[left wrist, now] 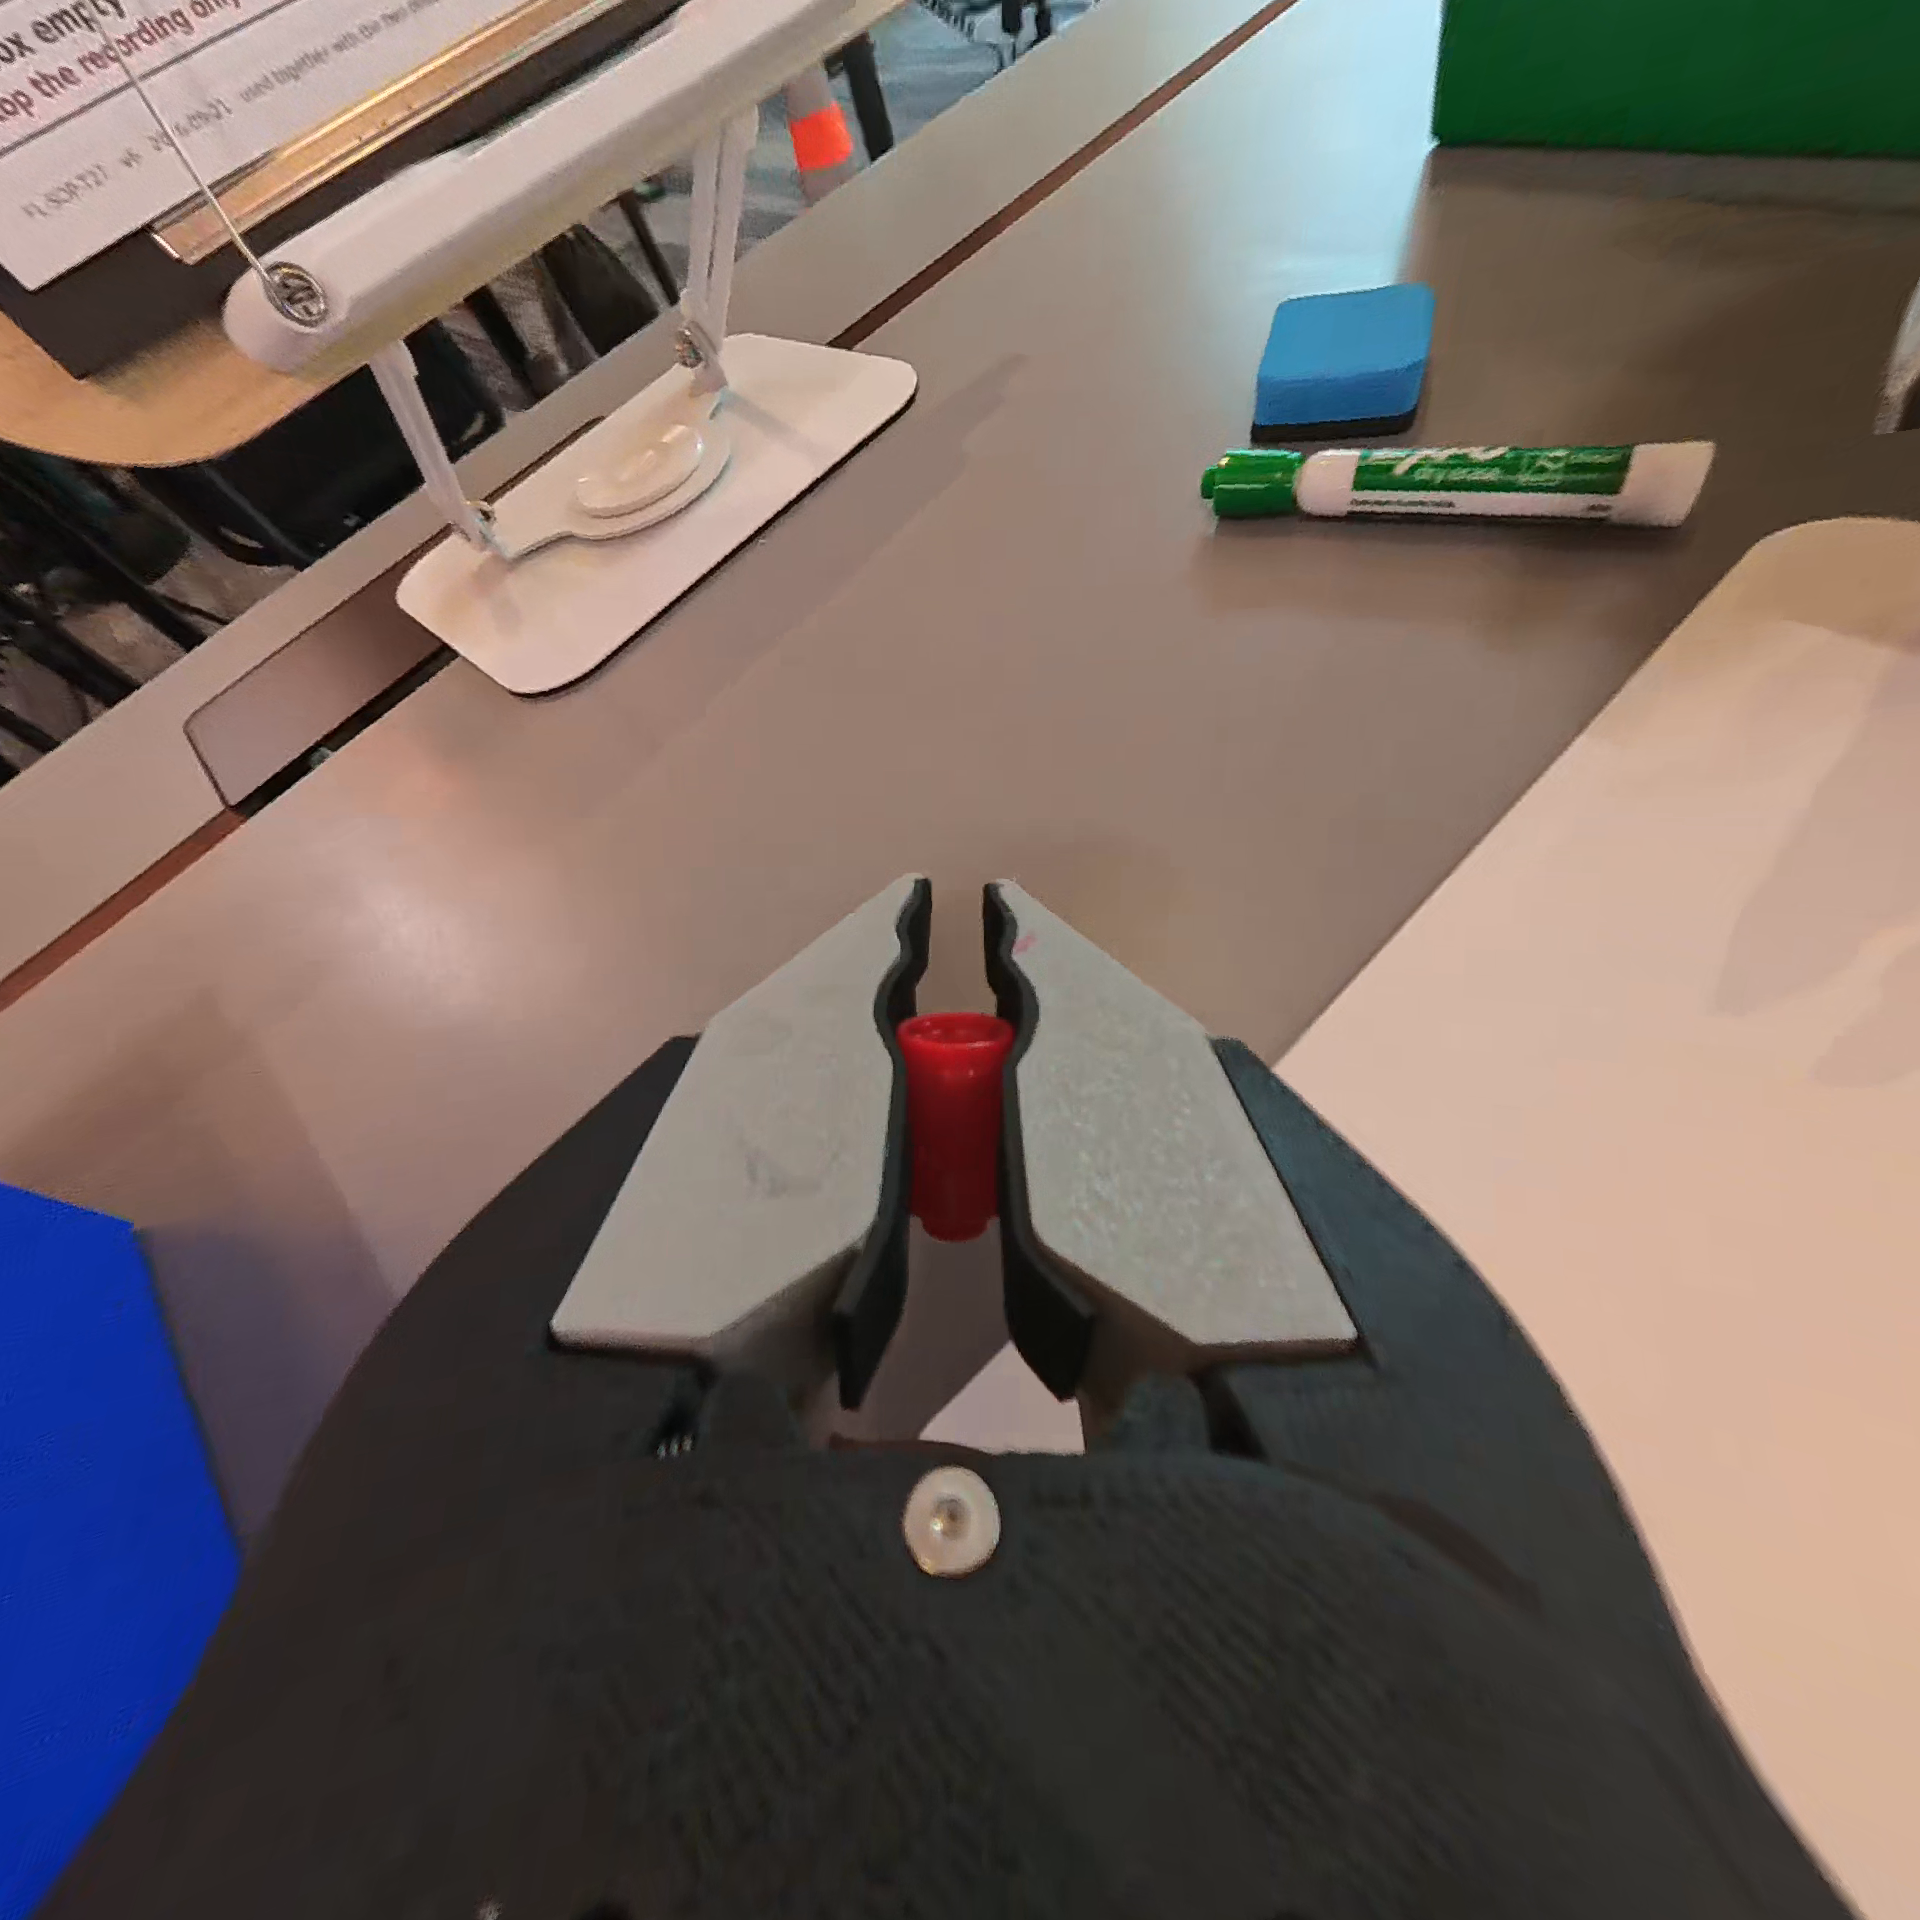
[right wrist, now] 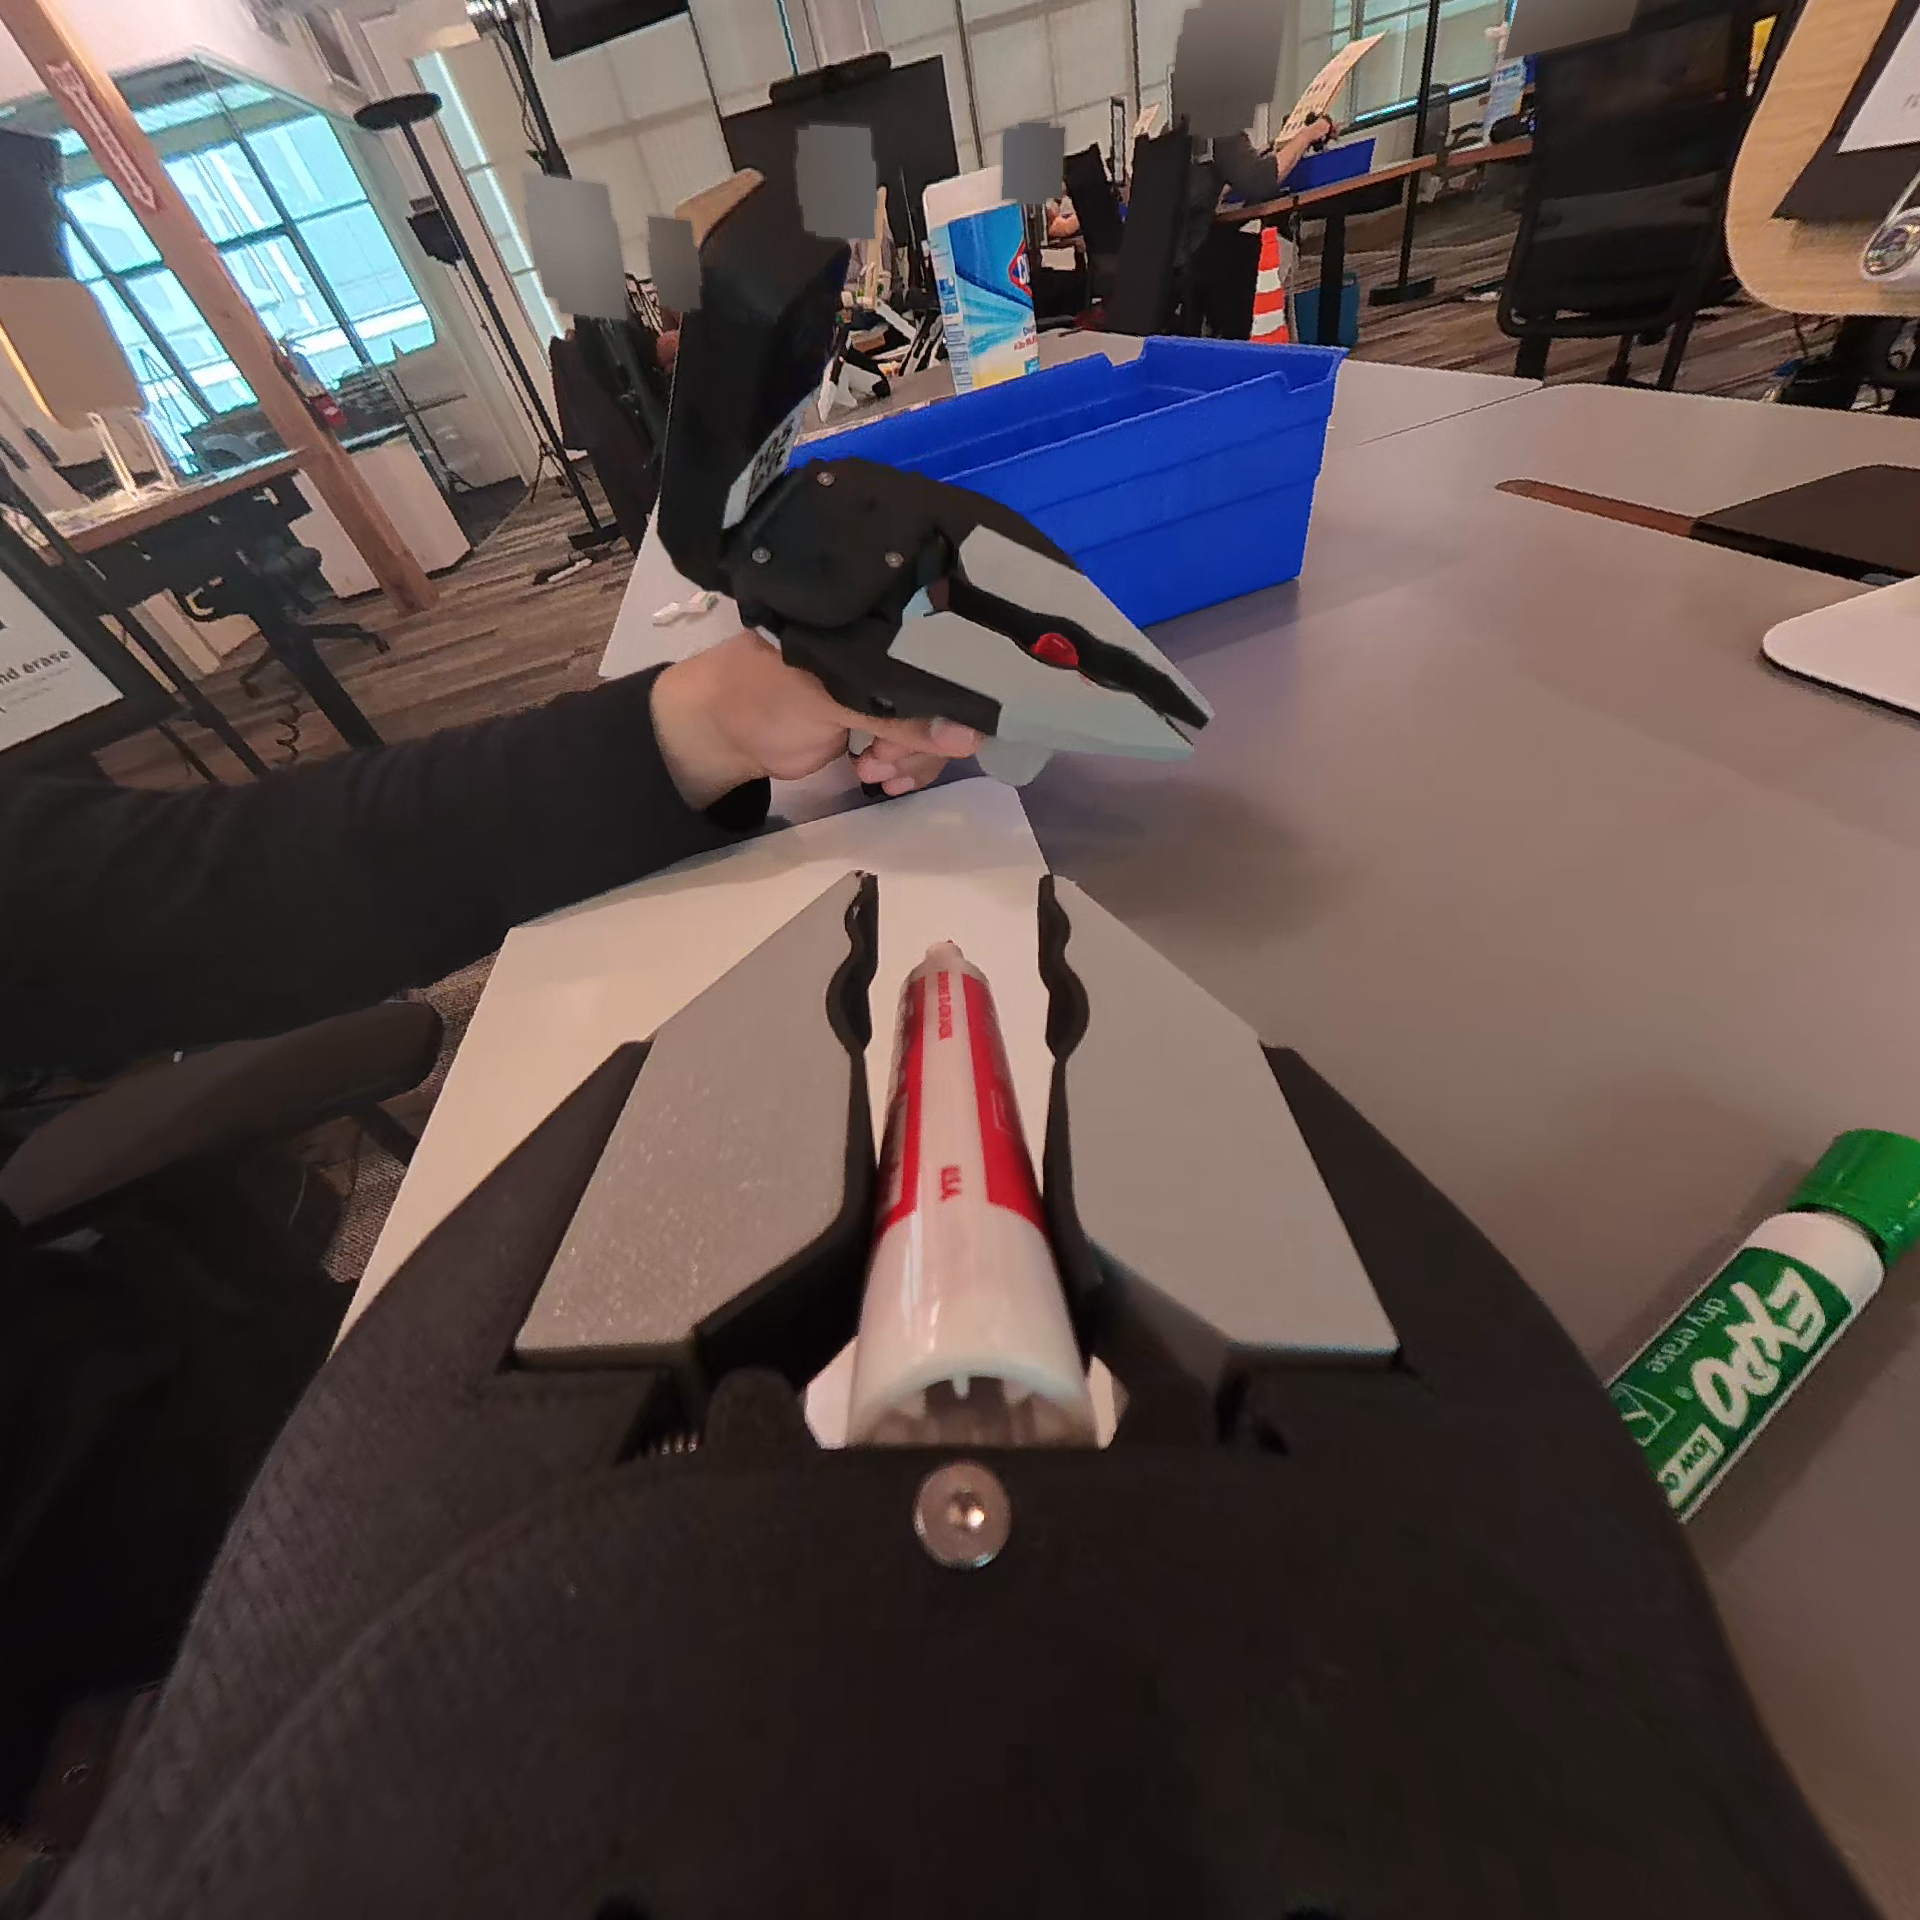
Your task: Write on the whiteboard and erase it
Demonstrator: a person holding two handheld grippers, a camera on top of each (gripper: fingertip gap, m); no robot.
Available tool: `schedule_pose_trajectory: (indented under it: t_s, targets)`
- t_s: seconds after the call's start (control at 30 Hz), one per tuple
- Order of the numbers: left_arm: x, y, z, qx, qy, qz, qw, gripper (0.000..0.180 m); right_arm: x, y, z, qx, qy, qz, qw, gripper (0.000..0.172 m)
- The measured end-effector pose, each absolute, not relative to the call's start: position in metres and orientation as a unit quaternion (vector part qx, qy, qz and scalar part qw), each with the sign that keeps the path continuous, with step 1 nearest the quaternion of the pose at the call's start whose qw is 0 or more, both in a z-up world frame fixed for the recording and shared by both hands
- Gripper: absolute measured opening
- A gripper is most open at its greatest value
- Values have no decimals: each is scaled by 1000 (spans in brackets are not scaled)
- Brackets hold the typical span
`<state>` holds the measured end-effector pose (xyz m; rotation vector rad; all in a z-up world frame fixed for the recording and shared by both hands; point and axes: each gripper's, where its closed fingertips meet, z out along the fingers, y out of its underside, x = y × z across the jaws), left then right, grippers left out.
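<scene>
The right gripper (right wrist: 958, 904) is holding a red marker (right wrist: 961, 1174) lengthwise between its fingers (right wrist: 1065, 997), tip pointing forward over the whiteboard (right wrist: 582, 997). Beyond it, a hand (right wrist: 769, 717) in a dark sleeve is holding the left gripper (right wrist: 1174, 717) above the board's far edge, a red cap (right wrist: 1055, 649) pinched in its fingers. A green marker (right wrist: 1766, 1320) is lying on the desk (right wrist: 1455, 831) to the right, and a blue bin (right wrist: 1143, 468) is sitting farther back.

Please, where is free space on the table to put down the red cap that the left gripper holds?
The grey table is bare ahead of the left gripper holding the red cap, between the white stand base and the whiteboard. It is crowded farther right, around the green marker and blue eraser.
</scene>
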<state>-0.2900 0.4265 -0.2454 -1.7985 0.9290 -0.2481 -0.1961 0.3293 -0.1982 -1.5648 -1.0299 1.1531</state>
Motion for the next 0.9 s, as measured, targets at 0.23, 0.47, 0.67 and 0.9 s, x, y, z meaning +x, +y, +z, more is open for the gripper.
schedule_pose_trajectory:
  t_s: [0.23,0.47,0.67,0.9]
  targets:
    - [-302,442,-246,-744,364,50,558,8,-189,337,-192,-635,-389,462,482,29]
    - [-305,449,-248,-744,356,97,557,8,-181,355,-173,-616,-342,428,566,28]
    - [-310,458,-244,-757,324,86,561,8,-186,361,-182,-616,-373,415,556,28]
    - [-303,458,-239,-751,325,84,569,8,-182,365,-187,-625,-375,412,547,29]
